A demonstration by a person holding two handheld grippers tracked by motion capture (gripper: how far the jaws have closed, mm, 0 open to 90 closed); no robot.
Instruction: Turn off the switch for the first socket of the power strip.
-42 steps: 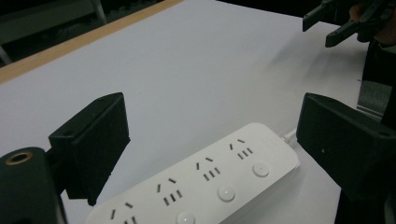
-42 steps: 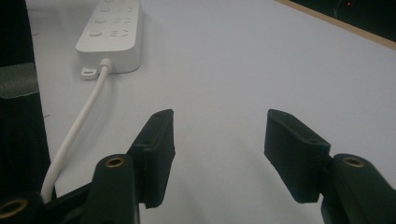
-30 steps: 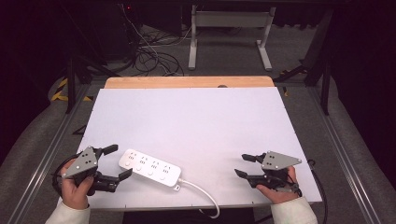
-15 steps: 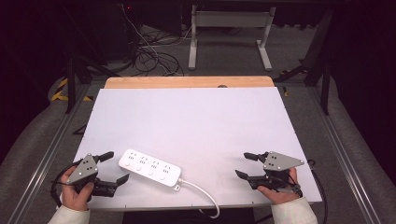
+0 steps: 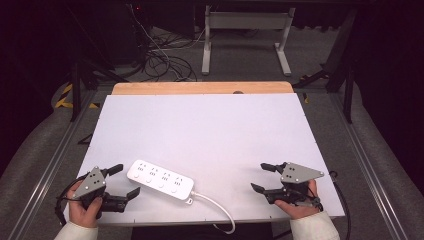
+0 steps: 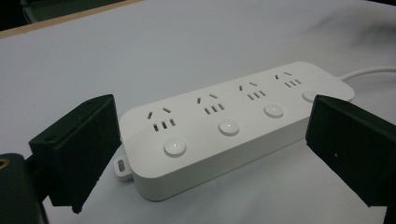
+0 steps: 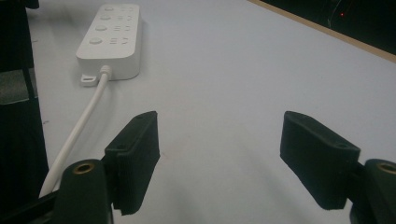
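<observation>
A white power strip point(image 5: 160, 180) with several sockets and round buttons lies flat near the table's front left. Its white cable point(image 5: 215, 205) curls off the front edge. My left gripper point(image 5: 126, 180) sits low at the strip's left end, open. In the left gripper view the strip point(image 6: 233, 126) lies just ahead of my left gripper point(image 6: 215, 140), whose jaws stand wide apart and do not touch it. My right gripper point(image 5: 258, 176) rests at the front right; its jaws have just been opening with nothing between them. The right gripper view shows my right gripper point(image 7: 226, 158) open over bare table, the strip point(image 7: 109, 39) far off.
The white table top point(image 5: 210, 130) has a wooden strip point(image 5: 200, 88) along its far edge. Beyond it are a desk frame point(image 5: 245, 40) and loose cables point(image 5: 160, 62) on the floor. Metal rails point(image 5: 65, 150) run along both sides.
The left gripper has sunk a little toward the table and the near edge beside the strip. The right gripper's jaws have spread wider; that hand has stayed in place.
</observation>
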